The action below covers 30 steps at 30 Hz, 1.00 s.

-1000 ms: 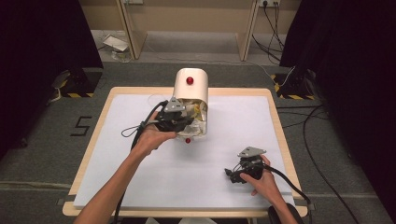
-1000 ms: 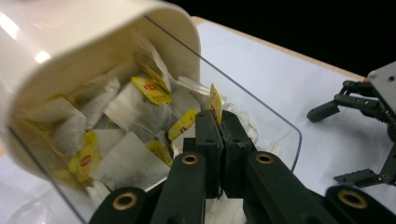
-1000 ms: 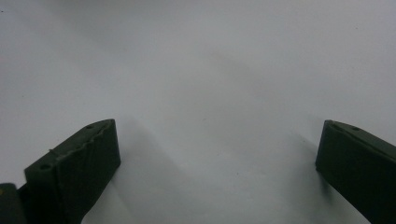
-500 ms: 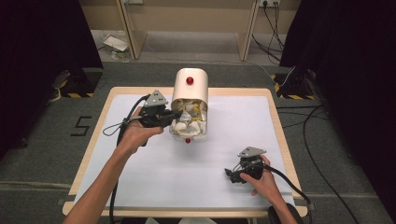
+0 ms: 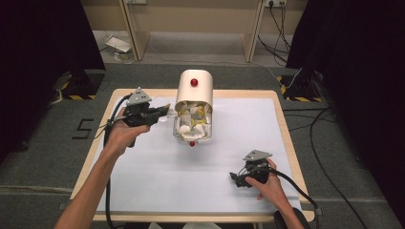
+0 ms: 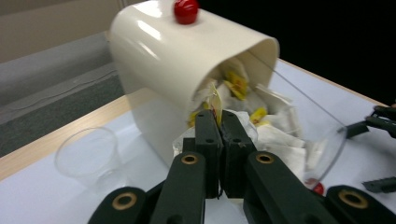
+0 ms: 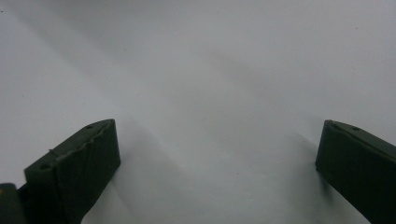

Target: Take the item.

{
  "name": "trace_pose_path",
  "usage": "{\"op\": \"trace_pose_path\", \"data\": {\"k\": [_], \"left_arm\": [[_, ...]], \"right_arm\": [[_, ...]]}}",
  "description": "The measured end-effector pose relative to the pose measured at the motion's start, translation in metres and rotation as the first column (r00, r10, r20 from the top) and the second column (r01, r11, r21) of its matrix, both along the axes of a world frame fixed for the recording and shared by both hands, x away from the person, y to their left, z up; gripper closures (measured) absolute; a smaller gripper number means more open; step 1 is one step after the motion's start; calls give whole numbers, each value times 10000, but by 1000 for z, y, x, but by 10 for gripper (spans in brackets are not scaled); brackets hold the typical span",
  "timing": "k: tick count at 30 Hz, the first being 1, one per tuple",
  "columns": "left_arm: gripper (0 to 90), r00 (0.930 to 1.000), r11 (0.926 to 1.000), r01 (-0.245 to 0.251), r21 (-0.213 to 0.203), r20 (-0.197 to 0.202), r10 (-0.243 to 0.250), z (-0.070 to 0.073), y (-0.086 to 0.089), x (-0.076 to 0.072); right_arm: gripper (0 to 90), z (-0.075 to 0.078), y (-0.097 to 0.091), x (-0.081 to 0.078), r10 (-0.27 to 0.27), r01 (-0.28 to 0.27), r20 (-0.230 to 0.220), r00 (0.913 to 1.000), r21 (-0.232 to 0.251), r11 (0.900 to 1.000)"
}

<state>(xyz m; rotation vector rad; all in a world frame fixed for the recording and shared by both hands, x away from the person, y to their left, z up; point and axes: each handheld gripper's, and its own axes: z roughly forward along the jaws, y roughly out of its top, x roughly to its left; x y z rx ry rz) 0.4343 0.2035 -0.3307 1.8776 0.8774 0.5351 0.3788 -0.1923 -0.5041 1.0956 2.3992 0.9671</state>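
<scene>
My left tongs are out of the cream dispenser's mouth now, pulled off to its left side. Jaws clamped on a tea bag drawn clear of the pile. Hand sits slightly higher than before.

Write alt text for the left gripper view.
The left tool, jaws shut on a tea bag, is in front of a cream container with a red knob and an open clear door, packed with tea bags. A clear plastic cup stands at left on the white table.
</scene>
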Motion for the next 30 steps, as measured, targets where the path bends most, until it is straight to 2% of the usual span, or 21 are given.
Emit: {"op": "trace_pose_path", "data": {"k": [4, 5, 7, 8, 9, 13, 16, 24, 30], "left_arm": [[872, 9986, 9986, -525, 38, 39, 525, -5, 12, 9], [871, 9967, 9967, -804, 119, 75, 803, -8, 16, 14], [871, 9960, 9959, -888, 161, 97, 886, -10, 18, 18], [871, 9943, 9943, -1063, 54, -68, 1063, -16, 21, 28], [871, 9943, 9943, -1063, 54, -68, 1063, -16, 21, 28], [871, 9894, 9891, -1436, 321, -166, 1442, -28, 23, 43], [868, 9889, 9886, -1463, 351, -189, 1470, -34, 24, 50], [869, 9820, 9819, -1870, 301, -228, 1877, -45, 26, 66], [868, 9786, 9789, -2030, 248, -289, 2037, -49, 28, 71]], "right_arm": [[3, 0, 0, 0, 0, 0, -5, 10000, 3, 10000], [3, 0, 0, 0, 2, -2, -3, 10000, 1, 10000], [3, 0, 0, 0, 0, 0, -2, 10000, 2, 10000], [3, 0, 0, 0, 0, 0, 2, 10000, 2, 10000], [3, 0, 0, 0, -1, 1, -1, 10000, 4, 10000], [3, 0, 0, 0, 1, -1, -3, 10000, -6, 10000], [3, 0, 0, 0, 1, -1, -11, 10000, -2, 10000], [3, 0, 0, 0, -10, 10, -14, 10000, 3, 10000], [3, 0, 0, 0, -10, 10, -17, 10000, 4, 10000]]}}
